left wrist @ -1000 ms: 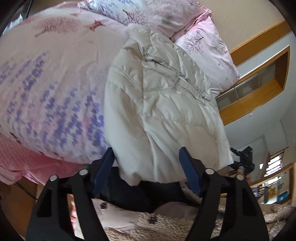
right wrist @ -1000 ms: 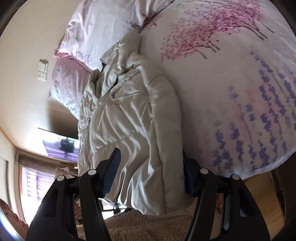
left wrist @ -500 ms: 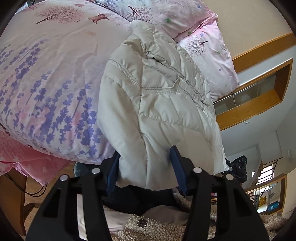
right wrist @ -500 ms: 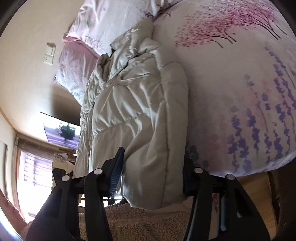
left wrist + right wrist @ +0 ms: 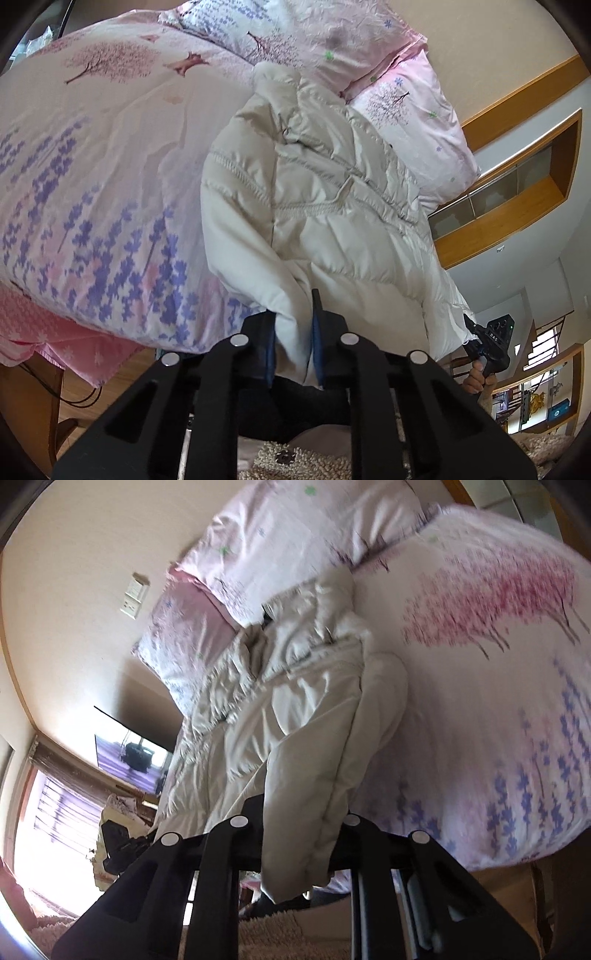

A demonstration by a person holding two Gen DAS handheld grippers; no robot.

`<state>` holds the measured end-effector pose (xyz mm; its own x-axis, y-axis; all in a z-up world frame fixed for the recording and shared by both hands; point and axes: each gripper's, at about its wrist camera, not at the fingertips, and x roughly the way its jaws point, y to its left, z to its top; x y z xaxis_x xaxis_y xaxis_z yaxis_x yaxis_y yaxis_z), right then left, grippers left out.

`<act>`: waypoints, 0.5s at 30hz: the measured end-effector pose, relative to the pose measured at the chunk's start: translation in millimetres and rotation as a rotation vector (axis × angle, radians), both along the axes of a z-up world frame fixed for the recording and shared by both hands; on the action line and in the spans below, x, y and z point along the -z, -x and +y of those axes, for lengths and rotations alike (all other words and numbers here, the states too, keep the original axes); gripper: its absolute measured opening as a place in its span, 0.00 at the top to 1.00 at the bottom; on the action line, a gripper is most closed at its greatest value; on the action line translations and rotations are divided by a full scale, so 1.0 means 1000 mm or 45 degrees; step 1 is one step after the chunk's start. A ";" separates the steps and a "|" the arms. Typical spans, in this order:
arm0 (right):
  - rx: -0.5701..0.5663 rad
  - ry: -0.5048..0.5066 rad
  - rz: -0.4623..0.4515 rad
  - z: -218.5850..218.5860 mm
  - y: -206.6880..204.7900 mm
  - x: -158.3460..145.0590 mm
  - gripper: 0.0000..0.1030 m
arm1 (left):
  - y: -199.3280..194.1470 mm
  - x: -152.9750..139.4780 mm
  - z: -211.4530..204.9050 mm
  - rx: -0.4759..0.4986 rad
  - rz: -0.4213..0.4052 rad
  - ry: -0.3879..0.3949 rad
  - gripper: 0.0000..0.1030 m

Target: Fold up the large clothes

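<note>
left gripper (image 5: 293, 332): blue pads pressed onto a fold at the jacket's hem, cloth pinched between them
right gripper (image 5: 299, 834): clamped on a thick bunch of the same hem; fingertips buried in fabric
jacket (image 5: 317, 192): cream, quilted, lay lengthwise on the bed, collar toward the pillows, hem hanging over the near edge
bed (image 5: 96, 155): cover printed with pink trees and purple flowers
pillows (image 5: 410, 122): pink, at the far end, against the wall

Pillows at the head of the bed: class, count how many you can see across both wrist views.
2. One large floral pillow lies beyond the cream puffer jacket; a second pillow lies beside it, nearer the wall. More may be hidden behind the jacket.
</note>
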<state>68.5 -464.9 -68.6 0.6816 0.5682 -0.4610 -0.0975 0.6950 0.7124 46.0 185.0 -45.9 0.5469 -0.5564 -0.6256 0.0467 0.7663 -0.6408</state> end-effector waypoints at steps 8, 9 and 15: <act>0.109 0.072 -0.228 0.015 -0.008 -0.046 0.85 | -0.017 -0.028 0.009 -0.032 -0.117 0.072 0.88; 0.131 0.089 -0.275 0.019 -0.011 -0.054 0.85 | -0.021 -0.034 0.010 -0.033 -0.140 0.077 0.88; 0.206 0.142 -0.461 0.039 -0.036 -0.089 0.85 | -0.056 -0.068 0.015 -0.067 -0.242 0.087 0.89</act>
